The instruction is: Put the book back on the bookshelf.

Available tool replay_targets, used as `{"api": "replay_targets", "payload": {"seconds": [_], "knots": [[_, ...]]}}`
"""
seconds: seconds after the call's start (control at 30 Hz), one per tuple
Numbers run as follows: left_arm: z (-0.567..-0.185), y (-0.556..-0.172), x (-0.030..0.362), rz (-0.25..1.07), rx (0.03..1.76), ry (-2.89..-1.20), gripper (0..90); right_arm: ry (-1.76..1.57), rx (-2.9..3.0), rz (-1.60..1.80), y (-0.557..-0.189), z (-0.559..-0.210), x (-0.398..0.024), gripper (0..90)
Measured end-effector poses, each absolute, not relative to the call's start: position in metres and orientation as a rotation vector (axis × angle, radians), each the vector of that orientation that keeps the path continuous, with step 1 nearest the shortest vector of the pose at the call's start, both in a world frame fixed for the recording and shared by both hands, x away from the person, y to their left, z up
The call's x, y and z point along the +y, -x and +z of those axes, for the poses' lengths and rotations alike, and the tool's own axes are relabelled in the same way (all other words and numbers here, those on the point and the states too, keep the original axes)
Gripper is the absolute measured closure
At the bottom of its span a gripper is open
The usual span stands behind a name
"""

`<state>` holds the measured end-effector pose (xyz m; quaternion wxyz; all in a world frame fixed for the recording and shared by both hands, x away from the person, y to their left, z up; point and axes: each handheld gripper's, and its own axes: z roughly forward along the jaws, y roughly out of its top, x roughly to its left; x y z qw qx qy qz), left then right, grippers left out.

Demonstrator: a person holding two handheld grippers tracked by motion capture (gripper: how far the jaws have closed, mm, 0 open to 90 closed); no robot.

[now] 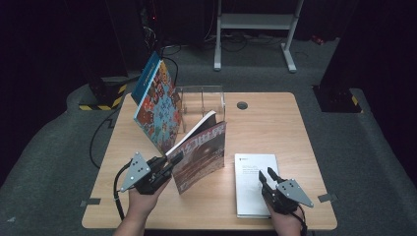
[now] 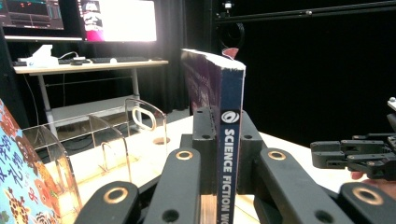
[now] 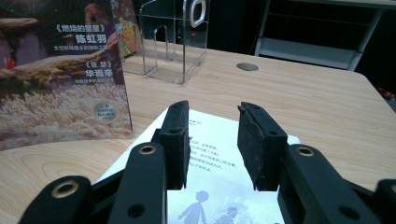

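Two jaws of the left gripper (image 1: 173, 160) clamped tight on the spine of the science fiction paperback (image 1: 199, 155), held upright over the front-left part of the table (image 1: 275, 118). Bottom edge on the wood or just above it: cannot tell which. Covers fanning slightly apart toward the far side.

Judged light but floppy: thin, glossy soft covers, likely to sag or splay open if tipped off vertical, and slick enough to slide between the pads. Best taken at the spine, as now, where the binding is stiffest; better to avoid the loose page edge.

Right gripper (image 1: 265, 176) parted and holding nothing, hovering over the white booklet (image 1: 253, 184) lying flat by the front-right edge.

Clear acrylic rack (image 1: 204, 98) at the far middle of the table, apart from the paperback, with a colourful book (image 1: 157, 105) leaning at its left end. Probably the place to aim for; keep the paperback vertical on the way in.
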<state>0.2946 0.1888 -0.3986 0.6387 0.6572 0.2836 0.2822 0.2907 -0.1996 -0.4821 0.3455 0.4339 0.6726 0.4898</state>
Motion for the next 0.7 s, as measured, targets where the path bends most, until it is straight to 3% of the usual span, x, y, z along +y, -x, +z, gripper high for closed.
{"api": "replay_targets", "payload": {"seconds": [0.27,0.37,0.4,0.6,0.7], "knots": [[-0.398,-0.291,0.186,0.634,0.629,-1.522,80.8,-1.126,1.743,1.273,-0.291,-0.482,-0.2,63.6],[-0.399,-0.298,0.18,0.652,0.661,-1.574,65.5,-1.125,1.743,1.274,-0.291,-0.482,-0.2,63.6],[-0.399,-0.3,0.179,0.655,0.667,-1.581,65.4,-1.124,1.744,1.274,-0.291,-0.482,-0.2,63.6],[-0.396,-0.305,0.176,0.69,0.712,-1.597,79.1,-1.124,1.742,1.278,-0.29,-0.482,-0.2,63.6],[-0.396,-0.303,0.175,0.699,0.703,-1.6,80.3,-1.127,1.748,1.276,-0.291,-0.482,-0.201,63.6]]}}
